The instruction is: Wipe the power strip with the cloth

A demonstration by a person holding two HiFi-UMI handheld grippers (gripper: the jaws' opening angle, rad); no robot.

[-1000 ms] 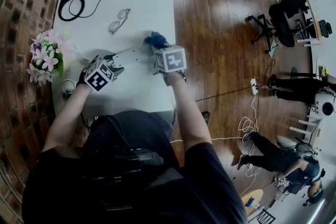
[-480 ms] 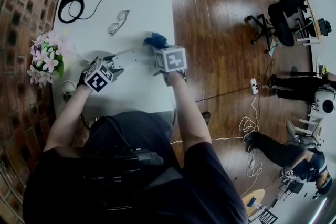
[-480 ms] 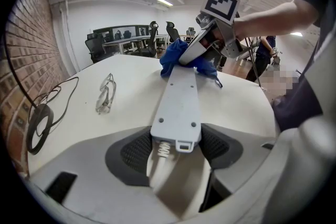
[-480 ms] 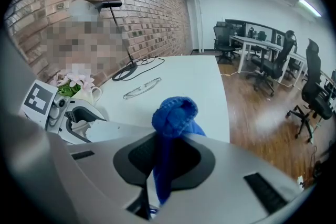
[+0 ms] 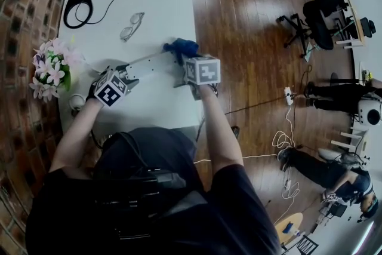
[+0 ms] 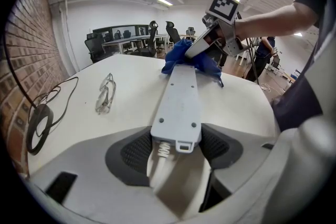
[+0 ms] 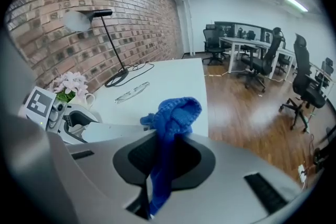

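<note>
A long white power strip (image 5: 146, 64) lies on the white table (image 5: 155, 3). My left gripper (image 5: 128, 76) is shut on its cord end (image 6: 176, 134), the strip (image 6: 181, 99) running away from the jaws. My right gripper (image 5: 185, 60) is shut on a blue cloth (image 5: 179, 46), bunched at the strip's far end (image 6: 185, 57). In the right gripper view the cloth (image 7: 170, 118) stands up between the pads, with the strip (image 7: 113, 131) low at the left.
Clear glasses (image 5: 131, 25) lie on the table beyond the strip. A black lamp base with its cable (image 5: 77, 6) sits at the far left corner. Pink flowers (image 5: 52, 65) in a white pot stand at the left edge. The table's right edge drops to wooden floor (image 5: 250, 39).
My right gripper has slid the blue cloth to the right, toward the strip's far end. The left gripper and the strip's cord end have stayed put.
</note>
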